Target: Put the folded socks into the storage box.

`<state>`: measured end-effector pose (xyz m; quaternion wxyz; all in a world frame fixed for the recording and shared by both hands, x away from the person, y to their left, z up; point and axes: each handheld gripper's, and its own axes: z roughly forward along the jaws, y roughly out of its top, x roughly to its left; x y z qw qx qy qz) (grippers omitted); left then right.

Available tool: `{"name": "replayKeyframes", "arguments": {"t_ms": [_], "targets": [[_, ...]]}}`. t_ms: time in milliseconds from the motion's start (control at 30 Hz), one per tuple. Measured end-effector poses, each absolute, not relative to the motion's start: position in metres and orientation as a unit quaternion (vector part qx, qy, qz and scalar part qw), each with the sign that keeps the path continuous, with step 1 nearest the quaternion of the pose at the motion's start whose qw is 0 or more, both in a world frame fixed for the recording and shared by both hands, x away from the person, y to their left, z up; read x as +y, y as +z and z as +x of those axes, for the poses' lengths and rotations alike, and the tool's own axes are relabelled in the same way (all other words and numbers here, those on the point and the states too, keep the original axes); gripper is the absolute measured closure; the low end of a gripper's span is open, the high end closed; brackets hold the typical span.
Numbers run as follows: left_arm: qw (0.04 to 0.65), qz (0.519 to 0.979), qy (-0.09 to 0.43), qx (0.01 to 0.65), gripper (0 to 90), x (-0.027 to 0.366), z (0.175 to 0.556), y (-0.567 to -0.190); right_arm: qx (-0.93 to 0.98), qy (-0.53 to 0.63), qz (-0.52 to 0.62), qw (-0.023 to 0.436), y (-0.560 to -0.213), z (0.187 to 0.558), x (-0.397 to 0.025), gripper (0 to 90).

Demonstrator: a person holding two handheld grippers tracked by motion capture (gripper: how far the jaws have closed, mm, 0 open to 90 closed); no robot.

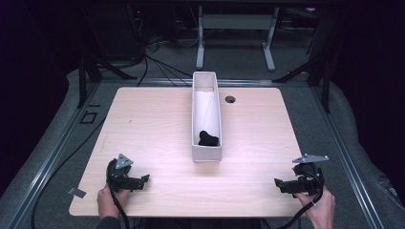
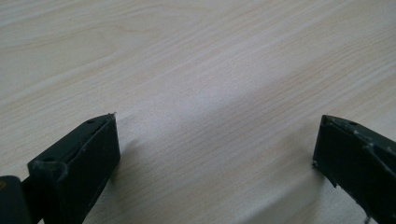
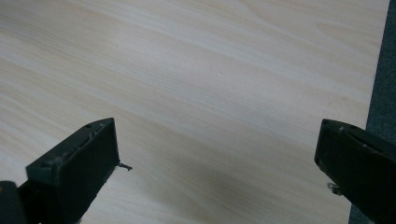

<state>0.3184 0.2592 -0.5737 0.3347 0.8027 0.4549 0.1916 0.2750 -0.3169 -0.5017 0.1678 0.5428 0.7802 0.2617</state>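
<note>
A long narrow white bin (image 1: pixel 206 90) stands lengthwise on the middle of the pale wooden table (image 1: pixel 157 119). A small black object (image 1: pixel 208 139) lies inside it at the near end. My left gripper (image 1: pixel 142 180) rests near the table's front left corner, held by a hand. In the left gripper view its jaws (image 2: pixel 215 140) stand wide apart over bare wood: it is open and holds nothing. My right gripper (image 1: pixel 282 183) sits near the front right corner, held by the other hand. It is open too (image 3: pixel 217 144), with bare wood between its jaws.
A round cable hole (image 1: pixel 230 99) lies in the tabletop right of the bin. In the right gripper view the table's edge (image 3: pixel 382 70) runs along the right side, with dark floor beyond. Cables and a white desk frame (image 1: pixel 236 28) lie on the floor behind the table.
</note>
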Motion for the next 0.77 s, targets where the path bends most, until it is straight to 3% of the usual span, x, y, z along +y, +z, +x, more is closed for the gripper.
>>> {"name": "replayKeyframes", "arguments": {"t_ms": [333,767], "targets": [[0.335,0.803,0.192,0.455,0.5,0.259,0.318,-0.574,0.768,0.265,0.557,0.17,-0.54,0.272,-0.327,0.0],[0.334,0.803,0.191,0.455,0.5,0.259,0.319,-0.573,0.76,0.266,0.561,0.192,-0.557,0.27,-0.329,0.0]]}}
